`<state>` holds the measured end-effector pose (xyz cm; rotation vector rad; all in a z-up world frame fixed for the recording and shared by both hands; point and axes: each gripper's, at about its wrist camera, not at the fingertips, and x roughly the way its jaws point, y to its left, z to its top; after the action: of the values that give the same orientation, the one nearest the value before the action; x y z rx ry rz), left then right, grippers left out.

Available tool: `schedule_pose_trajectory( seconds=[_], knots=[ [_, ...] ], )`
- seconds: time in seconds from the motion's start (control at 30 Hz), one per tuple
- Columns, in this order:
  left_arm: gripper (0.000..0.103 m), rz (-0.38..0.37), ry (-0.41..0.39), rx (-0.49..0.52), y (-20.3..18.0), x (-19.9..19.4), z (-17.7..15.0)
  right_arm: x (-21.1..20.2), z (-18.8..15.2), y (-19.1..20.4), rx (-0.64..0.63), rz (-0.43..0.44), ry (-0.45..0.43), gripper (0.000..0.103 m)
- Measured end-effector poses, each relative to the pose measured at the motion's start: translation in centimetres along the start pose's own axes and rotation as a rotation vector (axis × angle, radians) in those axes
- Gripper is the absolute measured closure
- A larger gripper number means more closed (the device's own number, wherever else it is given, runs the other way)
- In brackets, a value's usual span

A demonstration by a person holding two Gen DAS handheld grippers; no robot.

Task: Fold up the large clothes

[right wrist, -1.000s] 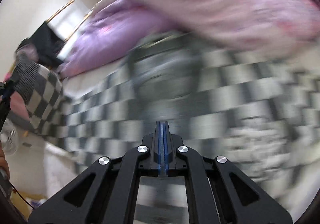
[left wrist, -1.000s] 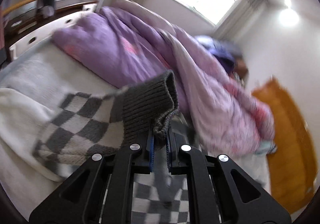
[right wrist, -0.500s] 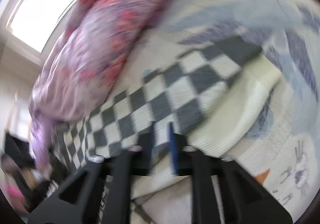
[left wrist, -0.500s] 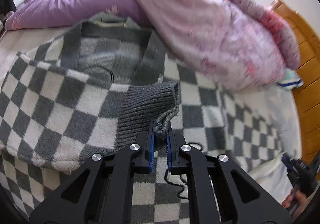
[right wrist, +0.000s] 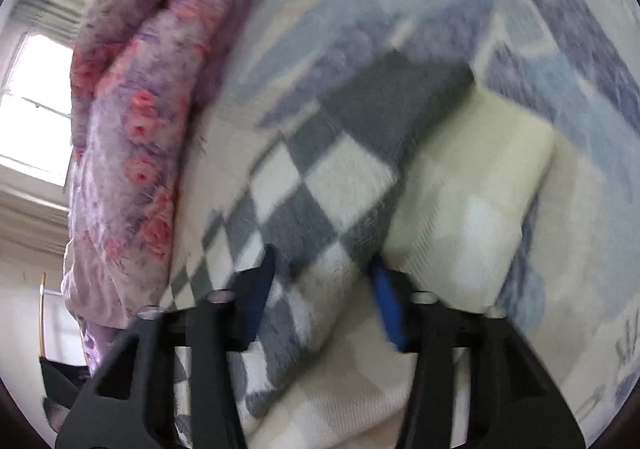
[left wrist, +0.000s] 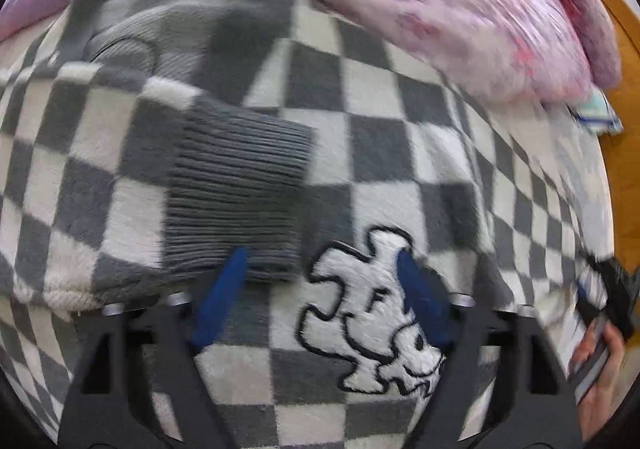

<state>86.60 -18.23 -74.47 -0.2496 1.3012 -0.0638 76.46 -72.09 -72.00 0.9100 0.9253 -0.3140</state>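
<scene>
Jaws of the left gripper (left wrist: 320, 301) are opening off the grey cuff (left wrist: 236, 197), 1 sleeve laid mid-frame across the checkered sweater (left wrist: 400, 153), while the right gripper (right wrist: 324, 297) closes around its blurred lower-centre edge, further folds remaining.

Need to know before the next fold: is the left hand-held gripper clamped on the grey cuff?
No, the left hand-held gripper has its jaws opening wide, and the cuff lies flat on the sweater, unpinched.

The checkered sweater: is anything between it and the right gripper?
Nothing visible. The right gripper is closing its jaws around a fold of the checkered sweater on the bed, with only knit between them.
</scene>
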Motion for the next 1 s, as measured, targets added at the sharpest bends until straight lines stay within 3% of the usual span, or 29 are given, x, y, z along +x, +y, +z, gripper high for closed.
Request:
schedule_pose_trajectory(
  seconds=[0.03,0.1,0.17,0.23,0.3,0.4,0.47,0.53,0.6,0.63,0.73,0.8,0.87,0.93,1.0],
  knots=[
    [0.019,0.015,-0.002,0.034,-0.4,-0.3,-0.2,-0.1,0.2,0.3,-0.022,0.005,-0.012,0.085],
    [0.019,-0.044,-0.033,0.067,-0.4,-1.6,-0.6,-1.3,0.3,1.2,-0.084,0.034,-0.051,0.089],
    [0.019,-0.107,-0.102,0.08,0.7,-4.0,-1.1,-2.7,0.1,2.9,-0.157,0.029,-0.089,0.09],
    [0.017,-0.1,-0.17,0.052,2.9,-6.6,-1.6,-3.8,-0.3,4.7,-0.212,0.032,-0.126,0.09],
    [0.015,-0.043,-0.213,-0.007,5.7,-8.1,-1.8,-5.3,-1.2,7.7,-0.292,0.047,-0.169,0.09],
    [0.015,0.138,-0.248,-0.121,11.4,-9.2,-2.0,-6.9,-3.2,12.9,-0.418,0.073,-0.212,0.09],
    [0.015,0.283,-0.176,-0.196,15.5,-8.1,-1.9,-8.0,-5.4,16.8,-0.511,0.097,-0.228,0.09],
    [0.015,0.334,-0.11,-0.249,18.6,-6.3,-2.2,-8.8,-8.0,20.5,-0.608,0.131,-0.237,0.09],
    [0.015,0.264,-0.004,-0.256,21.1,-4.0,-2.4,-9.5,-11.8,25.2,-0.72,0.162,-0.238,0.09],
    [0.015,0.232,-0.017,-0.264,21.7,-4.3,-2.3,-9.8,-13.3,26.7,-0.754,0.173,-0.241,0.09],
    [0.017,0.107,-0.128,-0.264,23.2,-8.2,-2.7,-9.6,-19.9,32.9,-0.885,0.232,-0.219,0.09],
    [0.017,0.095,-0.224,-0.256,24.7,-12.0,-3.5,-8.8,-25.8,37.0,-0.988,0.278,-0.166,0.09],
    [0.016,0.099,-0.274,-0.298,27.1,-14.8,-4.6,-7.6,-33.3,40.5,-1.107,0.334,-0.084,0.09],
    [0.016,0.101,-0.313,-0.354,29.8,-17.0,-5.5,-5.5,-40.0,42.5,-1.209,0.375,0.064,0.087],
    [0.016,0.129,-0.315,-0.385,32.5,-18.2,-6.4,-2.4,-45.1,43.0,-1.28,0.315,0.238,0.077]
  ],
)
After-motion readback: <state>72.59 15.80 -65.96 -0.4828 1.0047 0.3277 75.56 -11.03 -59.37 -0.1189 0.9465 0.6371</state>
